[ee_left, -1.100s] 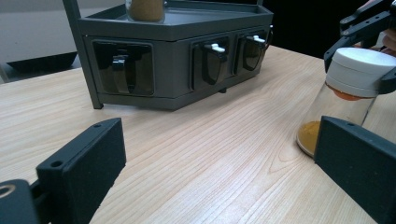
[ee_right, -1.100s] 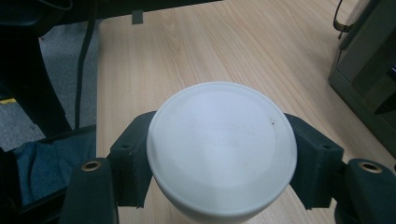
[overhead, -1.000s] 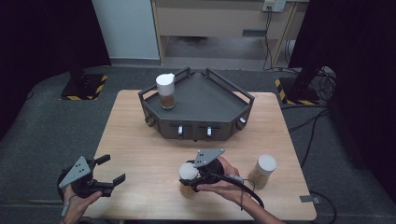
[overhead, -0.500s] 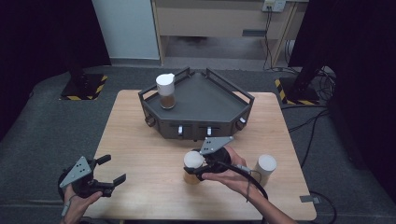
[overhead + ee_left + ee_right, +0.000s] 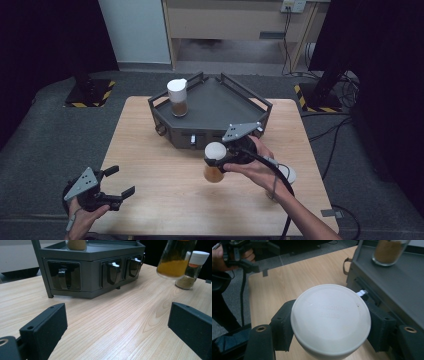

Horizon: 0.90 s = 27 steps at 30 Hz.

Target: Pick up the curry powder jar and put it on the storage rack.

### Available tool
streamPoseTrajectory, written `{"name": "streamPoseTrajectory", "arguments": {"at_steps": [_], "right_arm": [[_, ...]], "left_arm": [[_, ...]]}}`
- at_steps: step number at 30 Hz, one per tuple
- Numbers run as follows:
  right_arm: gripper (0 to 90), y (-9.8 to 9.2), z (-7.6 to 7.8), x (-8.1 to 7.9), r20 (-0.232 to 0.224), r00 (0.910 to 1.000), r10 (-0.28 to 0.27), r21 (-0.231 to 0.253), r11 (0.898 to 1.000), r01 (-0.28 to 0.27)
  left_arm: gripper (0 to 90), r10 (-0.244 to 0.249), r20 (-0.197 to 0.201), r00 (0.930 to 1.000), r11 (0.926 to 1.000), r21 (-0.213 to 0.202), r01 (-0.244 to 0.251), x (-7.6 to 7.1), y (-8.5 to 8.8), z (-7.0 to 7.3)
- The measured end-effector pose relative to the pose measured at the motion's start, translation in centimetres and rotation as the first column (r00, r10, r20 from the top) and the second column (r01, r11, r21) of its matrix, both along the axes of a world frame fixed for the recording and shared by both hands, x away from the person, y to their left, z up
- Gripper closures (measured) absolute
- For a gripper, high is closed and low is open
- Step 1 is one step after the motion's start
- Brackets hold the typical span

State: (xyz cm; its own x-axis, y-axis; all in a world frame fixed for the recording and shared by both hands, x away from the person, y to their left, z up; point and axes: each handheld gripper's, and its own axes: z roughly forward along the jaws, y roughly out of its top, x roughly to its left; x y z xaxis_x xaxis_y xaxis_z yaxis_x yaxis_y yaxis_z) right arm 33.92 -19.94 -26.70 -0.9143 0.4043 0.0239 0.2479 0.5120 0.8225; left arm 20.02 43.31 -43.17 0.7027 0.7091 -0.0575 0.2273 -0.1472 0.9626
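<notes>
Carrying the spice jar (image 5: 214, 162) clamped in your right gripper (image 5: 225, 159) above the desk (image 5: 150, 150), left gripper (image 5: 107, 187) apart, you next need to set it on the rack (image 5: 225, 97).

Smooth pale wood table (image 5: 150, 150); matt grey rack (image 5: 215, 100).

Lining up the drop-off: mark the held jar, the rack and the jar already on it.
Held spice jar (image 5: 215, 162), high view, white lid.
Grey rack (image 5: 220, 100), high view, bare top deck.
Jar on rack (image 5: 178, 97), high view, glass body.
</notes>
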Motion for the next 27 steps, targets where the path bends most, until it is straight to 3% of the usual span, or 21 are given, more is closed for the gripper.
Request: {"name": "streamPoseTrajectory", "arguments": {"at_steps": [13,24,27], "right_arm": [[34.2,-0.5,4.8,1.9,0.025,0.9966,-0.079,-0.034,0.996,0.08],[34.2,-1.0,7.2,3.9,0.018,0.9915,-0.129,-0.016,0.991,0.129],[34.2,-1.1,8.0,4.9,0.027,0.9857,-0.166,-0.018,0.986,0.167]], "left_arm": [[1.4,0.001,-0.001,1.0,1.0,-0.001,-0.001,0.0,0.0,0.0],[1.4,0.003,-0.001,1.0,1.0,-0.002,-0.003,0.0,0.1,0.0],[1.4,0.002,-0.002,1.0,1.0,-0.003,-0.002,0.0,0.1,0.0]]}}
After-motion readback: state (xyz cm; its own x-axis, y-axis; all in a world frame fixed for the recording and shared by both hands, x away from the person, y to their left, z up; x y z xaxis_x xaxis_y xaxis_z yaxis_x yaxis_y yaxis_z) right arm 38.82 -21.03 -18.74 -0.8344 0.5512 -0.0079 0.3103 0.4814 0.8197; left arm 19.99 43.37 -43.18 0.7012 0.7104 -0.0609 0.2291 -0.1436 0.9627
